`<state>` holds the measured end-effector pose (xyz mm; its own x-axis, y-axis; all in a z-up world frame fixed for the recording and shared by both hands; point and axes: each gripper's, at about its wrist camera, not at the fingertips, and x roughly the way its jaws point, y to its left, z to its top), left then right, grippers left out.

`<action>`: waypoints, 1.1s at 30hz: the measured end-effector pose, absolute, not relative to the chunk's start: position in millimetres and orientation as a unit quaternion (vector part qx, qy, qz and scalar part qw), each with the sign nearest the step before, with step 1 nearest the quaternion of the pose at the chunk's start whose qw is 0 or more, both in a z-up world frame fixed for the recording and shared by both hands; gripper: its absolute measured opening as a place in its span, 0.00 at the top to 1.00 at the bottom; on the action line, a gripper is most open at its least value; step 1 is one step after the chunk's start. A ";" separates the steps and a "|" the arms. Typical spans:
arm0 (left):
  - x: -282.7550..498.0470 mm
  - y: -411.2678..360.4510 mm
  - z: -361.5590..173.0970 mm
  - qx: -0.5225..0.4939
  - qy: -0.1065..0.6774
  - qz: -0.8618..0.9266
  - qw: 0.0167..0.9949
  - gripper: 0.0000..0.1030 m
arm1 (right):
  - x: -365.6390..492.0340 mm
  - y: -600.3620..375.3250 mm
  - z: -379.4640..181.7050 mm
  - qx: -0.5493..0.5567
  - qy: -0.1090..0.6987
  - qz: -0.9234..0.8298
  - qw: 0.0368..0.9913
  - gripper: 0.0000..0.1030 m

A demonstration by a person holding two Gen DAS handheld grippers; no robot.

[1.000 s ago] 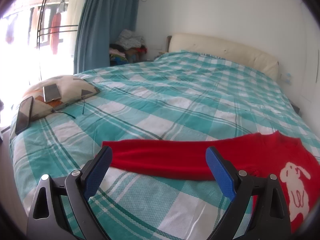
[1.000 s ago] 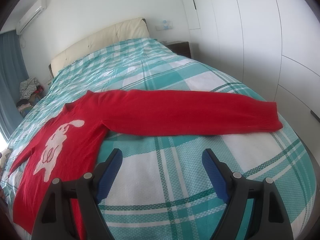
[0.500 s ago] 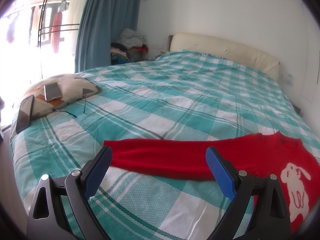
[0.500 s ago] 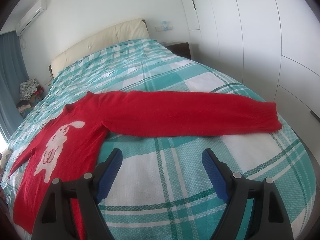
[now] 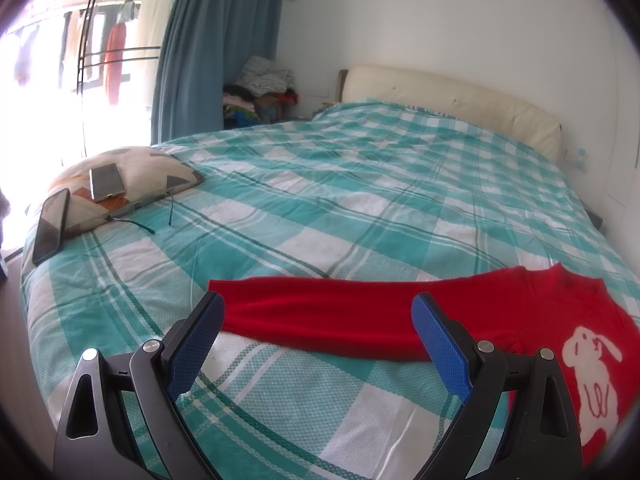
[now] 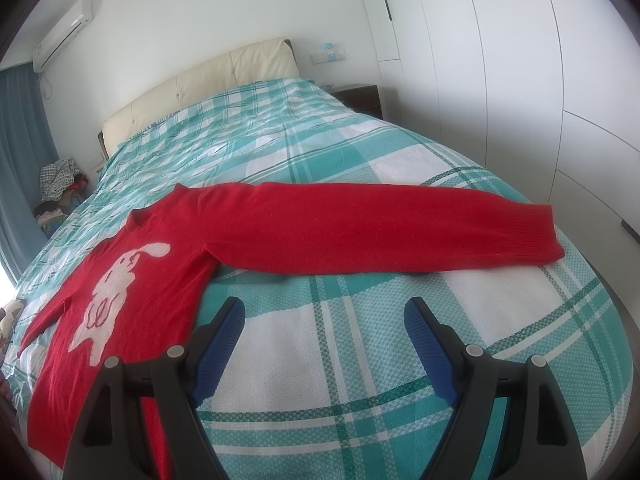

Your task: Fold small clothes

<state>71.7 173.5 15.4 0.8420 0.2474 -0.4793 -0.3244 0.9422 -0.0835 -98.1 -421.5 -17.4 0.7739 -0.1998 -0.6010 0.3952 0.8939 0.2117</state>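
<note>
Little has changed: both hand-held grippers, left (image 5: pixel 318 314) and right (image 6: pixel 324 316), still hover wide open and empty, seemingly clear of the flat sweater (image 6: pixel 132 256), sleeves (image 5: pixel 320 316) at 12 o'clock, folding unstarted.

the left gripper (image 5: pixel 318 312) hung with its blue-padded jaws wide apart above a teal-and-white checked bedspread (image 5: pixel 320 200). beyond the tips, a red knitted sweater with a white rabbit motif (image 5: pixel 500 320) lay flat, 1 sleeve stretched leftward. 2 dark smartphones (image 5: pixel 106 181) rested on a patterned cushion (image 5: pixel 152 168) near a blue curtain (image 5: pixel 216 48).
</note>
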 end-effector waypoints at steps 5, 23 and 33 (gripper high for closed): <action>72.0 173.4 15.6 -0.081 0.239 0.150 0.956 0.07 | -98.5 -422.1 -16.6 0.171 0.293 -0.159 0.927 0.21; 66.2 183.9 14.3 -0.107 0.240 0.159 0.952 0.07 | -167.5 -616.3 -22.3 0.508 0.225 -0.161 0.816 0.21; 69.0 185.8 10.6 -0.107 0.253 0.167 0.947 0.07 | -138.2 -645.7 -63.7 0.559 0.243 -0.123 0.783 0.25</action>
<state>69.0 185.8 10.6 0.8161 0.2626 -0.5147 -0.3711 0.9210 -0.1185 -138.2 -645.7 -63.7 0.8514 0.0799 -0.5185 0.4642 0.3455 0.8156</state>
